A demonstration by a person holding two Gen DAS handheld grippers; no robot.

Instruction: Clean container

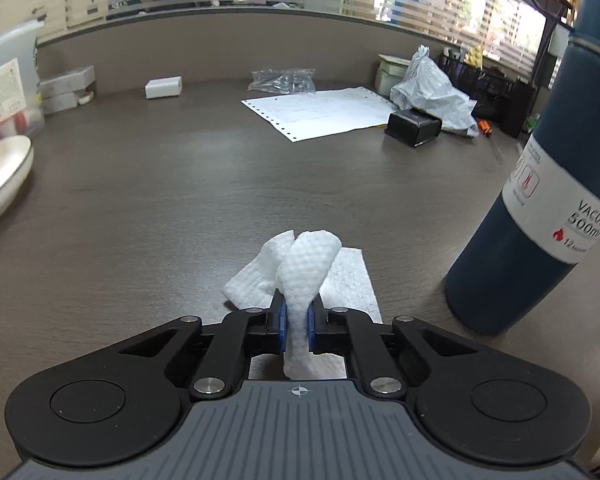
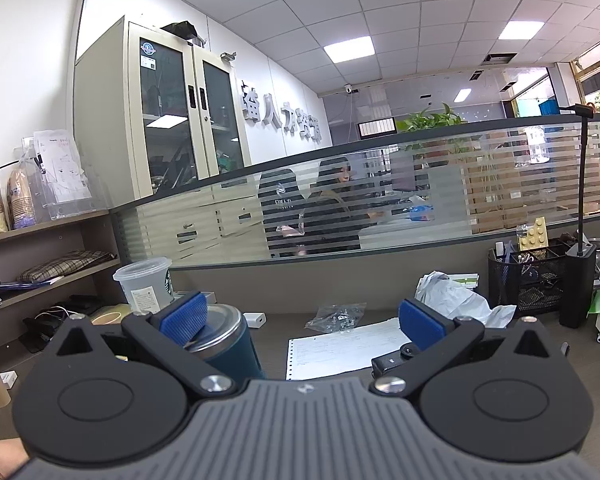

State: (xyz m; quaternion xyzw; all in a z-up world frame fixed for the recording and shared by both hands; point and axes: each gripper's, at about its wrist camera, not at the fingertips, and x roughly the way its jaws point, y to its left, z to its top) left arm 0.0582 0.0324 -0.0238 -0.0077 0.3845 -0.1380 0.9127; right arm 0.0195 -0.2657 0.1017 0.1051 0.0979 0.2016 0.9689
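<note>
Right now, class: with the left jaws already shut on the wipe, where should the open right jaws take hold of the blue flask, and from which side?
Grip the blue flask across its round body below the white label, coming in level from the side. It stands upright on the desk, straight-walled. The right gripper is open; the left gripper holds the wipe.

Counter clutter, your far side.
You've a perforated paper sheet [image 1: 320, 114] lying flat, a black box [image 1: 414, 127] touching its right corner, a crumpled white bag [image 1: 432, 90] behind, a mesh organizer [image 2: 536, 280] at the partition.
</note>
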